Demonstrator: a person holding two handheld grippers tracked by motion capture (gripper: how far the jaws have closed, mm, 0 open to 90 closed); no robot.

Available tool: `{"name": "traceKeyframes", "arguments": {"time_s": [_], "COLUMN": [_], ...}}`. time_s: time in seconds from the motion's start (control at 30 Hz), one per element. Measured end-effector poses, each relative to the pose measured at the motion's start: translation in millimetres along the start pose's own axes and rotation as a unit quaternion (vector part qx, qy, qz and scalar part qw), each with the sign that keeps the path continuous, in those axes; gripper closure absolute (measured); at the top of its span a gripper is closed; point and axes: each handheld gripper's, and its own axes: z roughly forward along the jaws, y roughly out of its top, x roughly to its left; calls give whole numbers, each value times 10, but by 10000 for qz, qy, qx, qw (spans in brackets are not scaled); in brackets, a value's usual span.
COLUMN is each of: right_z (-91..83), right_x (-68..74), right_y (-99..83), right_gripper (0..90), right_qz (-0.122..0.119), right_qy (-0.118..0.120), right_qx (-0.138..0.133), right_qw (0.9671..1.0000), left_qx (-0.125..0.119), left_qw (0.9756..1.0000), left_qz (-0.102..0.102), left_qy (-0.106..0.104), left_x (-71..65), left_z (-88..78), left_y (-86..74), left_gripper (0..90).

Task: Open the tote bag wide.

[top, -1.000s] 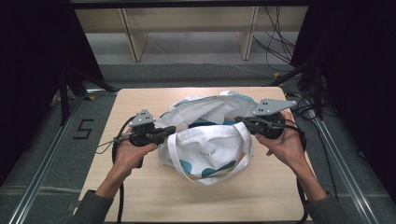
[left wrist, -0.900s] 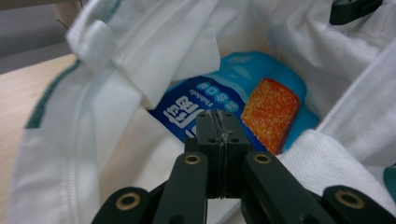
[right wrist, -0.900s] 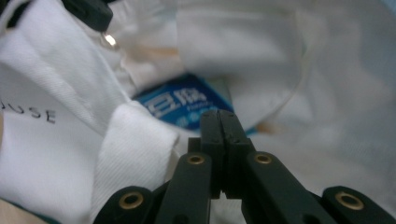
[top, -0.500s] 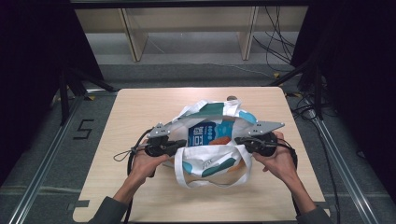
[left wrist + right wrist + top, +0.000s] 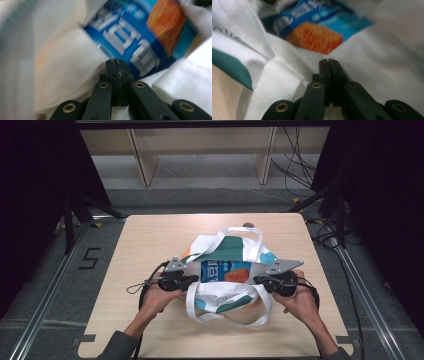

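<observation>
1. Both hands have come down since the earlier frames, and the white cloth tote bag with teal and orange patches (image 5: 227, 270) now lies lower and flatter, its mouth pulled wider so that the packet inside shows.
2. That bag sits at the middle of the pale wooden bench (image 5: 150, 240), slightly toward the person's side, with one white strap (image 5: 240, 232) looped over its far edge and another white strap (image 5: 227, 317) looped toward the near edge.
3. Inside the open mouth lies a blue packet with white lettering and an orange panel (image 5: 225, 270); the left tongs view shows it as a blurred blue face (image 5: 130, 42) just beyond the jaw tips, and the right tongs view shows its orange panel (image 5: 314, 37) among white folds.
4. The left tongs (image 5: 192, 280) are clenched, jaws pressed flat together with no gap, right at the bag's left rim; in the left tongs view (image 5: 117, 62) white cloth lies all around the tips, but whether any of it is pinched cannot be told.
5. The right tongs (image 5: 257, 280) are likewise clenched at the bag's right rim; their own view (image 5: 329, 62) shows the closed tips against white fabric, beside a thick woven strap (image 5: 279, 80) and a teal patch (image 5: 234, 65).
6. Each of the tongs is held by a hand, and the forearms enter from the near edge of the bench.
7. Beyond the bench stand pale wooden shelf legs (image 5: 142, 162) on a grey floor, and black cables (image 5: 300, 165) trail at the right.
</observation>
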Motion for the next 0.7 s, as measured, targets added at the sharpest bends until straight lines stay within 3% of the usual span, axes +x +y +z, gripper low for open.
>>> {"name": "traceKeyframes", "arguments": {"time_s": [0.03,0.17,0.23,0.27,0.3,0.33,0.4,0.43,0.47,0.63,0.7], "right_z": [-47,-209,-224,-189,-145,-66,73,73,156,146,165], "right_x": [21,91,157,206,269,314,416,416,477,639,713], "right_y": [56,353,496,554,595,624,624,624,583,387,263], "right_gripper": [900,893,888,889,889,890,900,900,900,900,900], "right_qz": [29,-190,-222,-313,-303,-499,-530,-530,-618,-674,-733], "right_qy": [-64,-157,-51,7,78,173,298,298,431,745,805], "right_qx": [-59,-587,-715,-772,-648,-556,-236,-236,-28,344,537], "right_qw": [10000,9980,9972,9965,9974,9971,9979,9979,9972,9943,9926], "left_qx": [44,-184,-184,-174,-86,-52,78,78,193,371,437], "left_qw": [9999,9994,9988,9989,9990,9989,9990,9990,9991,9985,9975], "left_qz": [139,234,407,367,404,411,365,365,309,-124,-164], "left_qy": [15,148,212,218,197,219,243,243,223,386,528], "left_x": [7,18,29,26,35,43,70,70,130,376,446], "left_z": [-51,-158,-162,-133,-91,-40,70,70,194,483,567], "left_y": [64,376,536,608,673,729,822,822,894,984,1027], "left_gripper": [890,884,884,885,885,885,887,890,890,893,894]}}
